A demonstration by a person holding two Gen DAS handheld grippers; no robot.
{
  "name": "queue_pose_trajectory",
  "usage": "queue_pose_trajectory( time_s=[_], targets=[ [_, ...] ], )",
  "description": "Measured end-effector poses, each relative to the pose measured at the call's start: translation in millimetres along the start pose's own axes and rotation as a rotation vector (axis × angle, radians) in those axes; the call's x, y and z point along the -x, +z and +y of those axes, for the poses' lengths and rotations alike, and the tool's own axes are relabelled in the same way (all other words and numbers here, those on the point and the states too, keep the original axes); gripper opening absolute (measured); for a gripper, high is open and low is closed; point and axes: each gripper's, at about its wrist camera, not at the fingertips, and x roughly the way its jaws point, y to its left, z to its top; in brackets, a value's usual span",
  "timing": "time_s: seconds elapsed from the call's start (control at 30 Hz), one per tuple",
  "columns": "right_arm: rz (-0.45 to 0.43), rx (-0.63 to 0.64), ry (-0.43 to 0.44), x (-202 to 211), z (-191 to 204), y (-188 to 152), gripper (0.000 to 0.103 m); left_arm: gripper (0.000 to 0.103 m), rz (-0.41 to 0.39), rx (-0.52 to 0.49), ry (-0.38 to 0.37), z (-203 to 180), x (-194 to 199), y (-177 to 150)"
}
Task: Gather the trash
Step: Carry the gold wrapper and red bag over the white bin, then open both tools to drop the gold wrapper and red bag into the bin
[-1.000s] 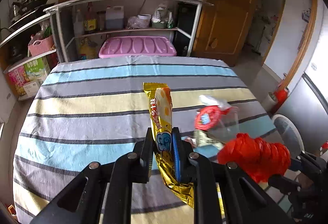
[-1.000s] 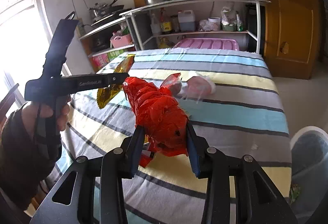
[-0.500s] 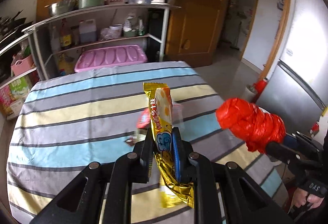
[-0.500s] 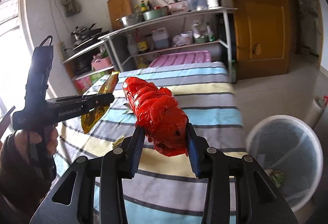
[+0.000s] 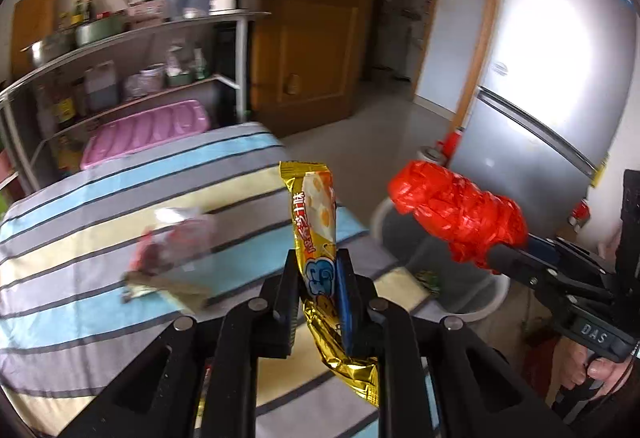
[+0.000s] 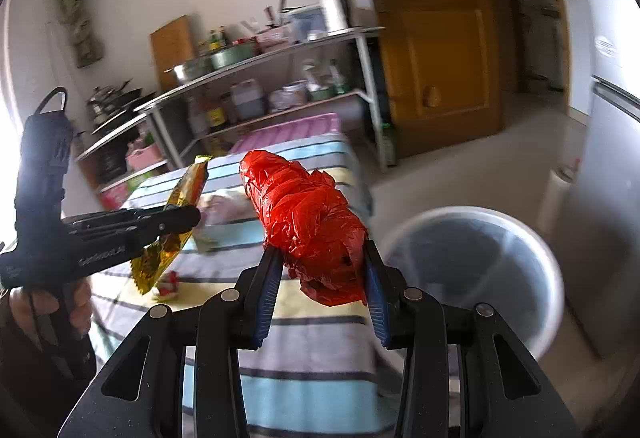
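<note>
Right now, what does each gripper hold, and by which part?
Left gripper: gold snack wrapper, near its middle. Right gripper: crumpled red plastic bag, at its near end.

Gold snack wrapper: a big blue "33" low on the front, right where the left tool pinches it. Above that, red Chinese signs run up the pack. One looks like "味"; the others are too small to read.

Right tool: white letters "DAS" on its black handle, seen from the left wrist camera.

Left tool, seen from the right wrist camera: a white word is printed along its black side. It is blurry and cannot be read for sure.

Fridge: a small round sticker on the door, too blurry to read.
</note>
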Motion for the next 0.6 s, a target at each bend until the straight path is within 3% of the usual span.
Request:
queue_pose_trajectory(
  time_s=[0.33, 0.6],
  targets=[
    [-0.001, -0.092, -0.154, 24.2, -62.7, -8.7, 0.041, 0.018, 0.056, -0.107, -0.125, -79.9, -38.7, 7.8],
    [0.057, -0.142, -0.252, 20.7, -105.4, -21.9, 0.041, 0.018, 0.125, -0.140, -0.179, -123.6, -71.5, 4.5]
  ],
)
